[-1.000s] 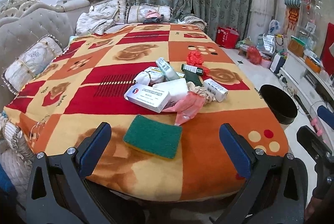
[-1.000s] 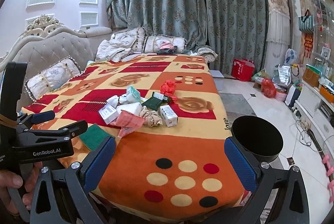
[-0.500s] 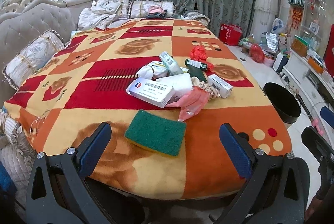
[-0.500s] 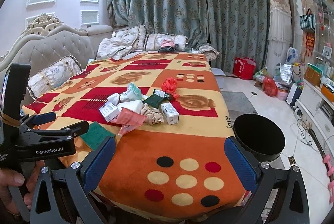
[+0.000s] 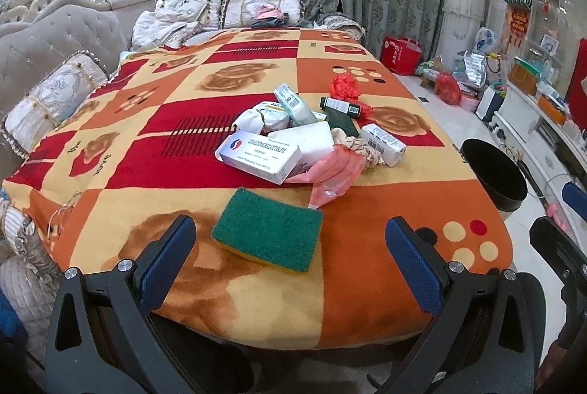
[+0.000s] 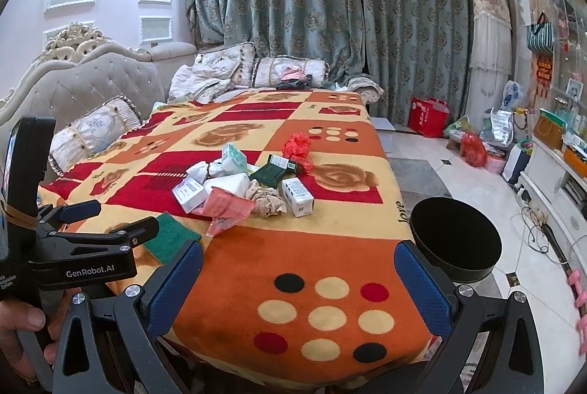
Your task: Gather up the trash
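A heap of trash lies mid-table on the patterned blanket (image 5: 154, 144): a white medicine box (image 5: 258, 155), a pink plastic bag (image 5: 332, 175), crumpled paper (image 5: 363, 146), a small white box (image 5: 383, 144), a dark green box (image 5: 341, 117) and a red bag (image 5: 345, 86). A green sponge (image 5: 268, 234) lies nearest the front edge. My left gripper (image 5: 290, 262) is open just short of the sponge. My right gripper (image 6: 297, 287) is open over the table's near right corner. A black bin (image 6: 455, 241) stands on the floor beside it.
A tufted sofa (image 6: 84, 82) with cushions runs along the left and far sides. Curtains (image 6: 330, 19) hang behind. Bags and clutter (image 6: 473, 144) sit on the tiled floor at right, near a white cabinet (image 6: 554, 181). A hand (image 6: 22, 324) holds the left gripper's handle.
Both grippers have edged forward toward the table and tilted slightly up. The sponge now sits closer between the left fingers. Nothing on the table has moved.
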Motion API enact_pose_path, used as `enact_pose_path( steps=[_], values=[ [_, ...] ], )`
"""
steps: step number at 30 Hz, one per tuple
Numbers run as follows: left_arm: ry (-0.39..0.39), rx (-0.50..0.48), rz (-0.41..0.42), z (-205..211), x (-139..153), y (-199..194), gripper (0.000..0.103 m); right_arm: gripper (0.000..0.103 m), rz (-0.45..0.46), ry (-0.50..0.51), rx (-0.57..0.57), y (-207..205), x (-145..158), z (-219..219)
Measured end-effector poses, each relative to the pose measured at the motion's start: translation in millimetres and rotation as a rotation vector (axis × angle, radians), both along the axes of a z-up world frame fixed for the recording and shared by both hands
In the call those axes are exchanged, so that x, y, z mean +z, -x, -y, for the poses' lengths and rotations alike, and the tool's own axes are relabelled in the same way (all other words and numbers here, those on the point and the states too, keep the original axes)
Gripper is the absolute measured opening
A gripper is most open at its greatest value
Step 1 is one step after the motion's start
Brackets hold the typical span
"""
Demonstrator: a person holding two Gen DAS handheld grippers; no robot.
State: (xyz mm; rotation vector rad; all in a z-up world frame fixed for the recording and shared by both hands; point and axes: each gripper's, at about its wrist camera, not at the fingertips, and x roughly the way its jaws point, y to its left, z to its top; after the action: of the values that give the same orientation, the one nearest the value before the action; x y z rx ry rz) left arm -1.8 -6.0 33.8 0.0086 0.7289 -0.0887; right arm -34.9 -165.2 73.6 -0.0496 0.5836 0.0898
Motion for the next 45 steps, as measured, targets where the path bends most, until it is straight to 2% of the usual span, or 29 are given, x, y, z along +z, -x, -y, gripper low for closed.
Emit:
enact_pose_path(
  steps=[45],
  values=[
    [0.003,0.004,-0.006,-3,-6,-4,0.103,0.103,-0.019,0.002,0.008,-10,-12,-4]
  ],
)
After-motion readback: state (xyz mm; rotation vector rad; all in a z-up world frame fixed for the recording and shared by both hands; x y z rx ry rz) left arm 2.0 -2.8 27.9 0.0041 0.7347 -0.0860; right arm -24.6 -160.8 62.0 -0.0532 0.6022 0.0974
